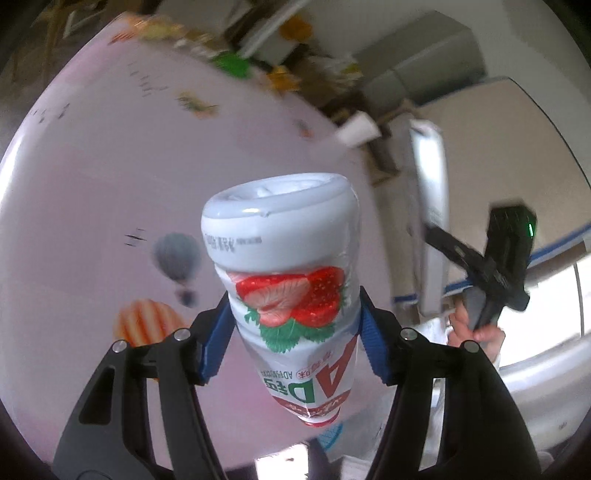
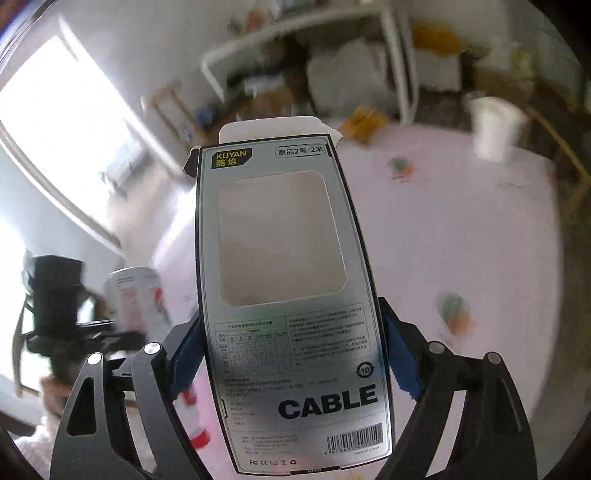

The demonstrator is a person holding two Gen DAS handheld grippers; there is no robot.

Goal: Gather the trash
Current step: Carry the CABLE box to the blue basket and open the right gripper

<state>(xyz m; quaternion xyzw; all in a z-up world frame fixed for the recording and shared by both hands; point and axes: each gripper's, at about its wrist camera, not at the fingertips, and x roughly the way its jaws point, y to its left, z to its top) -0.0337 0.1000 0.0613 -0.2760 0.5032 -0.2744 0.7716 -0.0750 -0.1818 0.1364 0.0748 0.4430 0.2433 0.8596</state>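
My left gripper [image 1: 294, 295] is shut on a white strawberry drink bottle [image 1: 284, 258], its blue pads pressing both sides of the label. The bottle is lifted above the pink table, bottom end pointing away from the camera. My right gripper [image 2: 290, 308] is shut on a flat silver cable box [image 2: 280, 236] with a clear window, held by its long edges in the air. In the left wrist view that cable box [image 1: 430, 221] shows edge-on at the right, above a person's hand [image 1: 476, 325]. The right wrist view shows the bottle [image 2: 136, 295] blurred at the left.
A round table with a pink balloon-print cloth [image 1: 92, 184] lies below both grippers. A white paper cup [image 2: 493, 125] stands near its far edge, with a yellow wrapper [image 2: 364, 122] to its left. Behind the table are a white shelf frame [image 2: 295, 29] and cluttered boxes.
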